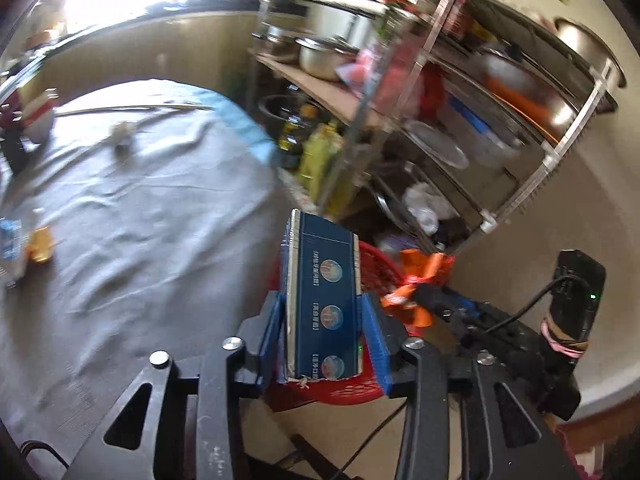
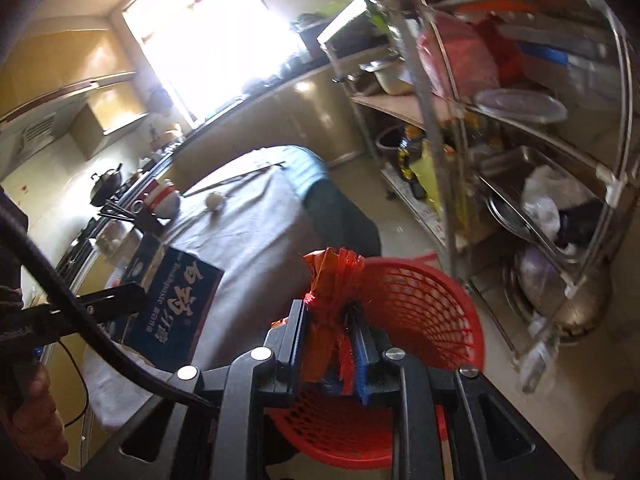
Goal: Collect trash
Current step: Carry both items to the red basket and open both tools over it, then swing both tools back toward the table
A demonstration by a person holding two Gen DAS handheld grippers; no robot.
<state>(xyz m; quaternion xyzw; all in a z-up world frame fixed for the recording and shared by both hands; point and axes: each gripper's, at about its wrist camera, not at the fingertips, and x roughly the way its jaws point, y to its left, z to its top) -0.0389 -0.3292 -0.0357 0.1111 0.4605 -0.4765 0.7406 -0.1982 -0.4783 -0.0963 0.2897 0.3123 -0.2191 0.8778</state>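
The blue box (image 1: 322,304) stands upright between the blue pads of the left gripper (image 1: 324,336); the left pad lies along its side, while on the right a thin gap seems to show, so I cannot tell whether the gripper clamps it. The box hangs over the near rim of the red basket (image 1: 376,268), which sits on the floor just past the tabletop's edge. In the right wrist view the same box (image 2: 176,300) appears at the left, over the grey cloth. The right gripper (image 2: 334,340) is closed on a crumpled orange wrapper (image 2: 332,280), held above the basket (image 2: 424,304).

The tabletop (image 1: 152,208) is covered by a wrinkled grey cloth. On it lie a small yellow packet (image 1: 40,244) beside a plastic bottle (image 1: 10,244) at the left edge, and farther back a small crumpled lump (image 1: 122,140). A metal rack (image 1: 460,128) crowded with pots, trays and bottles stands beyond the basket.
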